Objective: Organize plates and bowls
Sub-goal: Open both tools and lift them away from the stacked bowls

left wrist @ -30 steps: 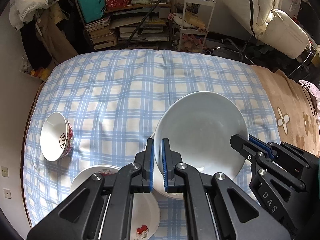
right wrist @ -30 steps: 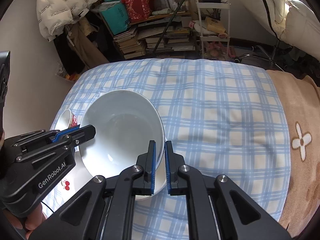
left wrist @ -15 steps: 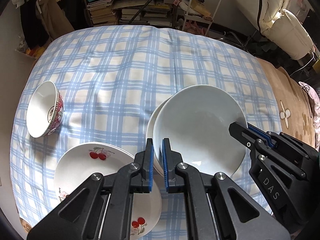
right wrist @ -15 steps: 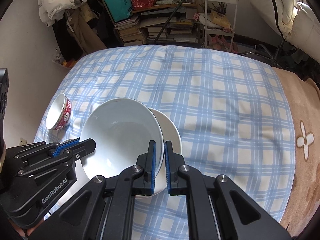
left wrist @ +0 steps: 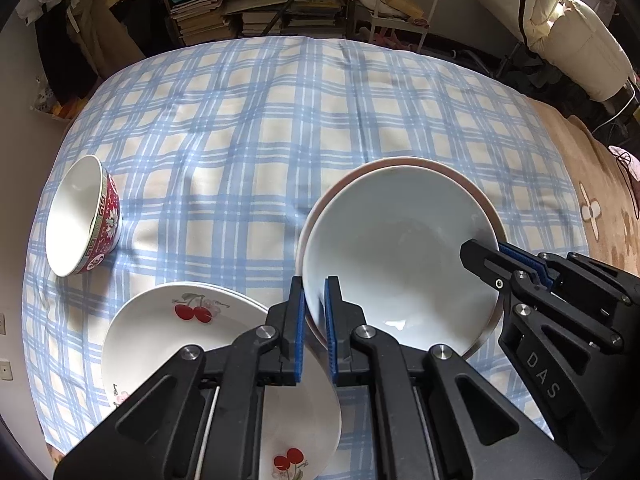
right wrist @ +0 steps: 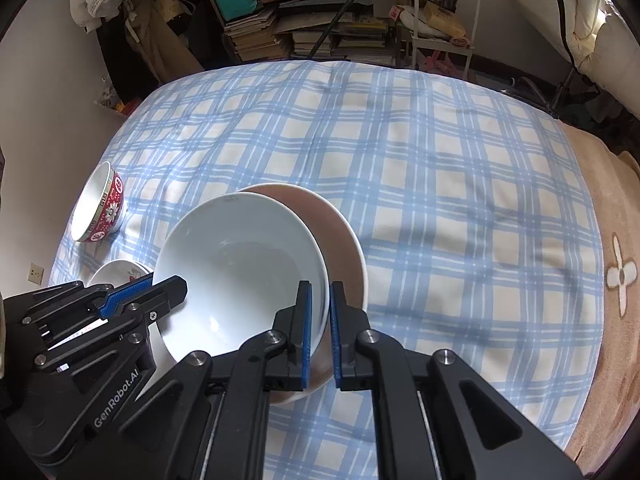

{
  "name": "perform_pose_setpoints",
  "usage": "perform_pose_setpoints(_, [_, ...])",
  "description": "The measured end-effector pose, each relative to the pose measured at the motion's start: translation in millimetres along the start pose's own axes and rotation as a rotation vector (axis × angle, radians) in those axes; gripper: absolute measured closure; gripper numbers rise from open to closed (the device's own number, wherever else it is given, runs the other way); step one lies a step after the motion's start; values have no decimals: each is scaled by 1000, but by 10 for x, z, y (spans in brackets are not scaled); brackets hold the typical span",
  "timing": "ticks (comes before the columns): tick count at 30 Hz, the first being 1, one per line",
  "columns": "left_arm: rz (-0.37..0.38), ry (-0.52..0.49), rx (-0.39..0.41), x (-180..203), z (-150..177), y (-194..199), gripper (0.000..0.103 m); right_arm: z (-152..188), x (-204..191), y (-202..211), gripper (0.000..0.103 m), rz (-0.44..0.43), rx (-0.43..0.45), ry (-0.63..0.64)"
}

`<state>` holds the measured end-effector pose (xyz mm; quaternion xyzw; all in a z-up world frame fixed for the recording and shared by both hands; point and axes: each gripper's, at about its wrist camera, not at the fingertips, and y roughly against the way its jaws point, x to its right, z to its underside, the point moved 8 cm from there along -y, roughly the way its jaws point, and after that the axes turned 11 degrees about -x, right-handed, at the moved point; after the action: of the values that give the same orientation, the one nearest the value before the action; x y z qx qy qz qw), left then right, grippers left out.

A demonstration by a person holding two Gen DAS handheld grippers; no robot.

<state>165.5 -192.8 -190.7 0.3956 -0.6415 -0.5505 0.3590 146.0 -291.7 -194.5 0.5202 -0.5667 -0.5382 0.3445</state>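
The white bowl [left wrist: 400, 256] is covering most of the plate beneath [right wrist: 340, 240]; the left gripper's fingers [left wrist: 256, 360] are hiding the cherry plate's [left wrist: 160, 336] near right part.

Daylight seems to enter from the upper right, glaring on the pale cushion [left wrist: 576, 36]. Soft shadows cross the checked cloth [right wrist: 400, 160]. Fisheye bending darkens the corners; focus stays sharp.

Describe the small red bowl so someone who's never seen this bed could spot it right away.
Start at the blue checked bedspread and go to its left edge. There, beyond the cherry-printed plates, sits the small bowl, apart from everything else. It alone has a red patterned outside; the other dishes are white.
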Motion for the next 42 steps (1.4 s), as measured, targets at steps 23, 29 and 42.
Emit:
perform_pose_setpoints(23, [61, 32, -21, -86, -22, -86, 92, -24, 11, -4, 90, -53, -17, 18])
perform_pose_setpoints(29, [98, 27, -11, -74, 3, 41, 90, -46, -21, 139, 89, -78, 15, 6])
perform_pose_setpoints(42, [6, 84, 4, -633, 99, 428, 85, -103, -398, 427, 61, -116, 87, 53])
